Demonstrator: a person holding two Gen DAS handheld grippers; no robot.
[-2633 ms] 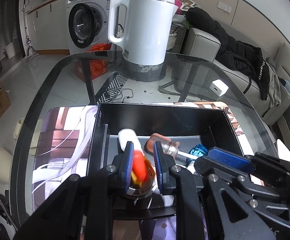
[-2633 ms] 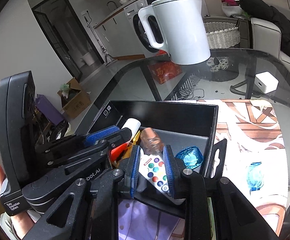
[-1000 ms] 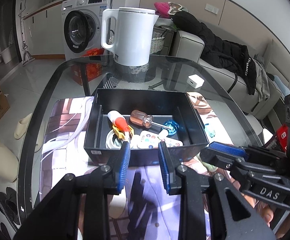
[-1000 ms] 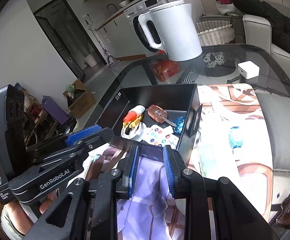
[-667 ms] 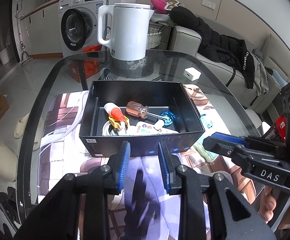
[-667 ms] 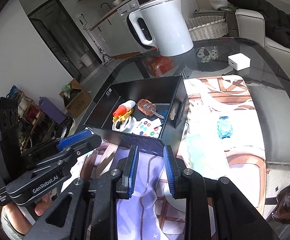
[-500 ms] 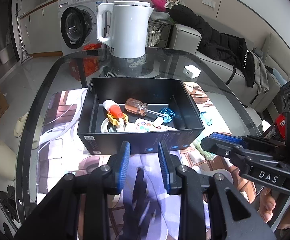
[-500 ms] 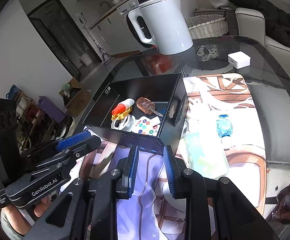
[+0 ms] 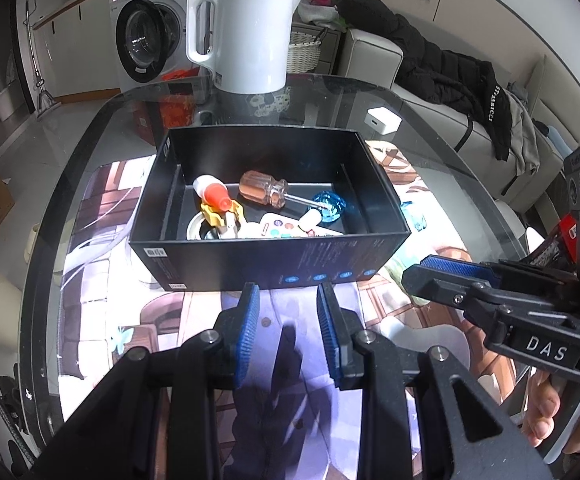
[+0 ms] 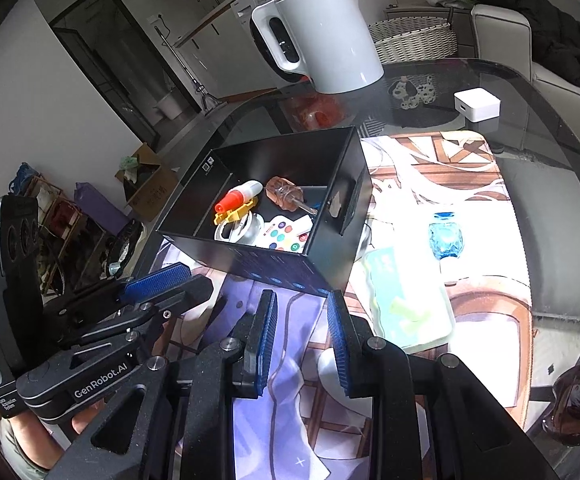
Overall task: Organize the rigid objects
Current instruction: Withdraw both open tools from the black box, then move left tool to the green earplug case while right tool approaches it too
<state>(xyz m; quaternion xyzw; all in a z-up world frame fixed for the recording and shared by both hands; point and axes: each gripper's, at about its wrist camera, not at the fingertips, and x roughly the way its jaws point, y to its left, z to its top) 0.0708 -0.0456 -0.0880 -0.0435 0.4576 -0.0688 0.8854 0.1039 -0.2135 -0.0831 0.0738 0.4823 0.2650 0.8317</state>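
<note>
A black box (image 9: 266, 268) (image 10: 274, 268) sits on a printed mat on the glass table. Inside lie an orange-capped white bottle (image 9: 212, 192) (image 10: 236, 196), a brown-handled screwdriver (image 9: 264, 190) (image 10: 286, 194), a white remote with coloured buttons (image 9: 278, 228) (image 10: 284, 236), a blue glass piece (image 9: 330, 202) and a round metal item (image 10: 246, 230). My left gripper (image 9: 288, 320) and my right gripper (image 10: 301, 334) are both open and empty, held in front of the box's near wall. Each shows in the other's view: the right gripper (image 9: 454, 270), the left gripper (image 10: 162, 280).
A white kettle (image 9: 246, 36) (image 10: 322, 36) stands behind the box. A white adapter (image 9: 382, 120) (image 10: 476, 104) lies at the back right. A blue glass bottle (image 10: 446, 240) and a pale green packet (image 10: 406, 312) lie on the mat right of the box.
Both grippers have let go of the bottle and the remote inside the box and drawn back toward me; the items now lie in the box.
</note>
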